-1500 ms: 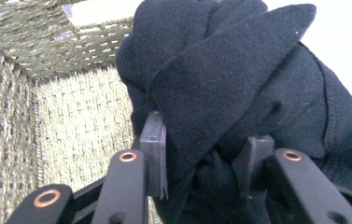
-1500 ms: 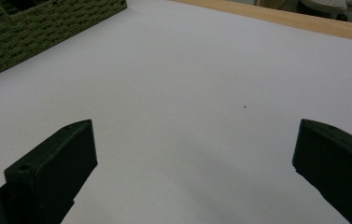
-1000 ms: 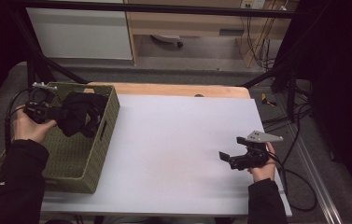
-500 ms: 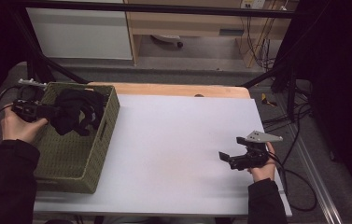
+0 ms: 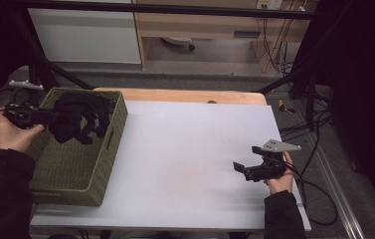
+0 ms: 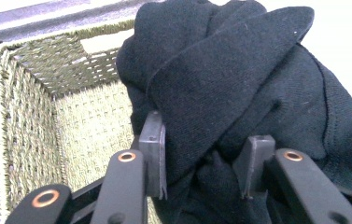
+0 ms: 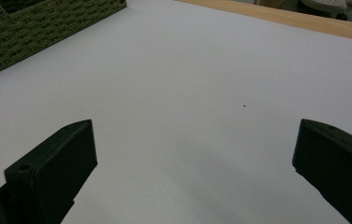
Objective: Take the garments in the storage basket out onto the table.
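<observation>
High view showed my left tool [image 5: 50, 118] clenched on the black garment [image 5: 78, 117], which hung bunched above the green woven basket [image 5: 75, 169], inside its far end and clear of its floor. My right tool [image 5: 242, 169] rested released, jaws wide, on the white bench [image 5: 185, 149] well apart from that basket.
</observation>
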A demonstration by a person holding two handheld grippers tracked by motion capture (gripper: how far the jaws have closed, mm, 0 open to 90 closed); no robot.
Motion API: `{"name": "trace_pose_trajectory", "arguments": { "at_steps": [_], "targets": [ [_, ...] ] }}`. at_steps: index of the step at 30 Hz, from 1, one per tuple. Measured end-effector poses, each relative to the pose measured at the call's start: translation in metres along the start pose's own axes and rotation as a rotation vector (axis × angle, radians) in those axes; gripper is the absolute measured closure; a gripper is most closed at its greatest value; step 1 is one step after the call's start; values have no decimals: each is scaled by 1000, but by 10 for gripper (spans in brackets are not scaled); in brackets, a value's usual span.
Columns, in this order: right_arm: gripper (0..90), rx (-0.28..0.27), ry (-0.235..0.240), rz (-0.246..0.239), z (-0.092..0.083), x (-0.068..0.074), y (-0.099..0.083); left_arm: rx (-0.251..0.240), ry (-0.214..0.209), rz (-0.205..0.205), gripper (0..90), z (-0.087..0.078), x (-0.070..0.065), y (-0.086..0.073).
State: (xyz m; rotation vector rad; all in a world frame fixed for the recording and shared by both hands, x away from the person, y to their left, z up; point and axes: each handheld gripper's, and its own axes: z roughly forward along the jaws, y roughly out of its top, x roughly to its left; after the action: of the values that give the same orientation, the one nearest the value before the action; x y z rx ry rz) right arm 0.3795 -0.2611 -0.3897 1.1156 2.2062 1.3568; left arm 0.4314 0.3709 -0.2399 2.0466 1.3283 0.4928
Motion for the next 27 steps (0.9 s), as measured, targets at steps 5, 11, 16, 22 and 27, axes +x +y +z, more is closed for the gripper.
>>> {"name": "trace_pose_trajectory", "arguments": {
  "at_steps": [5, 11, 16, 22, 27],
  "targets": [
    [3, 0, -1, 0, 0, 0, 0, -5, -7, 9, 608, -8, -3, 3],
    [3, 0, -1, -1, 0, 0, 0, -15, -17, 20, 608, -18, -8, 8],
    [3, 0, -1, 0, 0, 0, 0, -20, -24, 37, 608, -25, -13, 12],
    [3, -1, -1, -1, 0, 0, 0, -22, -39, 51, 607, -30, -20, 16],
    [3, -2, -2, -1, 0, 0, 0, -24, -54, 68, 607, -32, -27, 19]
  ]
}}
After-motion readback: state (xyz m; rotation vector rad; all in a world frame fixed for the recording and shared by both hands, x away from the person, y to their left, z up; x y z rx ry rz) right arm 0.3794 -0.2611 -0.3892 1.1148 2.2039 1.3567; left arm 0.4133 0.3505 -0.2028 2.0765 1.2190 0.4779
